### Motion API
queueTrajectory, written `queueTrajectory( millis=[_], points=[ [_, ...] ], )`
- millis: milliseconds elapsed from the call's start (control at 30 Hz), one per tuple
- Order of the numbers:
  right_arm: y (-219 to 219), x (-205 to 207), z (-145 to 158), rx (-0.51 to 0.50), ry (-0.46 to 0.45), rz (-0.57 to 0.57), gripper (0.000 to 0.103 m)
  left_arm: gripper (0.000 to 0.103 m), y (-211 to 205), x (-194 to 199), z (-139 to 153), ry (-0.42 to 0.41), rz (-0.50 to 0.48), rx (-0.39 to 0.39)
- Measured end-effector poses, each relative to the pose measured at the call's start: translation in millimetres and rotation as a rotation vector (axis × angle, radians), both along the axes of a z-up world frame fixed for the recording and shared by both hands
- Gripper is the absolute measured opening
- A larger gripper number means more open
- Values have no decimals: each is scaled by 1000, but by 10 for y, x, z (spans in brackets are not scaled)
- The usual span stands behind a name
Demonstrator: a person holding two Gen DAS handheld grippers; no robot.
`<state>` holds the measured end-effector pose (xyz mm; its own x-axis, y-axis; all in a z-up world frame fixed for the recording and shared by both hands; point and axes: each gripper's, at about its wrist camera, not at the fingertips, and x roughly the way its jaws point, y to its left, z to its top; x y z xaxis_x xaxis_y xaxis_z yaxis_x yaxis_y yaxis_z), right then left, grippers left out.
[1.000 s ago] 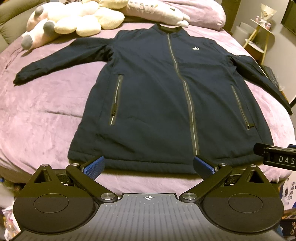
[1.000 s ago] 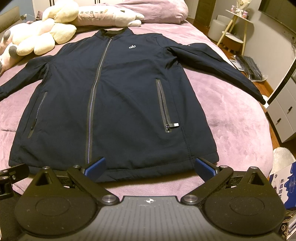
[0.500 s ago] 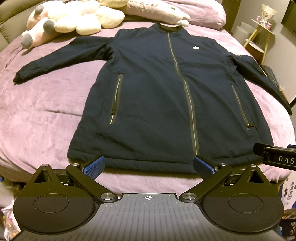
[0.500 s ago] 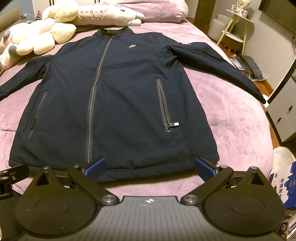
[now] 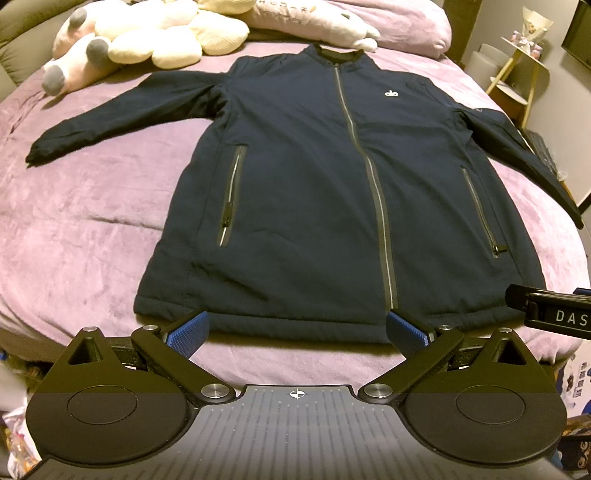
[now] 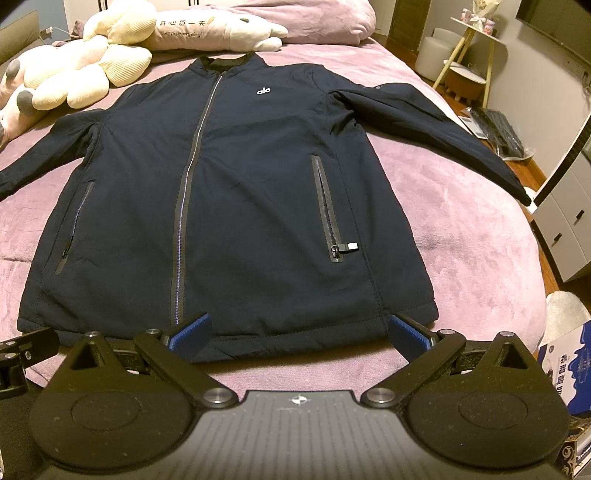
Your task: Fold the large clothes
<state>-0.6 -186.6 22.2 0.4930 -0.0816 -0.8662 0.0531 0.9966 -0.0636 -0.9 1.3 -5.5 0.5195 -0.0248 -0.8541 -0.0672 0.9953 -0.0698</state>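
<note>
A dark navy jacket [image 5: 314, 192] is lying flat and face up on a bed covered with a purple blanket [image 5: 92, 229], its front zipper [image 5: 369, 177] running closed from collar to hem. Both sleeves are spreading outward: the one on the left of the left wrist view [image 5: 110, 118] is stretching across the blanket, and the other [image 6: 436, 122] is reaching toward the bed's far edge, its cuff hanging right at that edge. A small white logo [image 6: 264, 90] is sitting on the chest, and a zipped pocket is showing on each side (the pull tab [image 6: 347, 246] of one is catching the light).

The left gripper [image 5: 297, 328] is hovering at the hem, its blue pads [image 5: 188, 326] spread wide with nothing between them, just in front of the jacket's lower edge. The right gripper [image 6: 299, 330] is hovering at the hem further along, also spread wide and gripping nothing; whether its pads are touching the fabric cannot be told.

Beyond the collar, cream and pink plush toys [image 5: 140, 40] and a long pillow with printed text [image 6: 207, 31] are resting at the head of the bed. To the side a small stand with slanted legs [image 6: 465, 59] and a white drawer unit [image 6: 569, 229] are standing on the floor.
</note>
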Motion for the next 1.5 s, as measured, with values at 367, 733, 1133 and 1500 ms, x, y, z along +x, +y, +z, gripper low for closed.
queueTrajectory(
  millis=[367,733,1133,1500],
  points=[
    [1,-2,-3,1,2,0,102,103,-7,-8,-10,1,0,0],
    [0,-8,-39,2,5,-1,102,103,-19,-28,-39,5,0,-3],
    [1,-6,-56,3,10,-3,102,103,-23,-29,-42,9,1,-5],
    [-11,19,-66,9,22,-10,102,103,-9,-4,-48,20,-1,-10]
  ],
)
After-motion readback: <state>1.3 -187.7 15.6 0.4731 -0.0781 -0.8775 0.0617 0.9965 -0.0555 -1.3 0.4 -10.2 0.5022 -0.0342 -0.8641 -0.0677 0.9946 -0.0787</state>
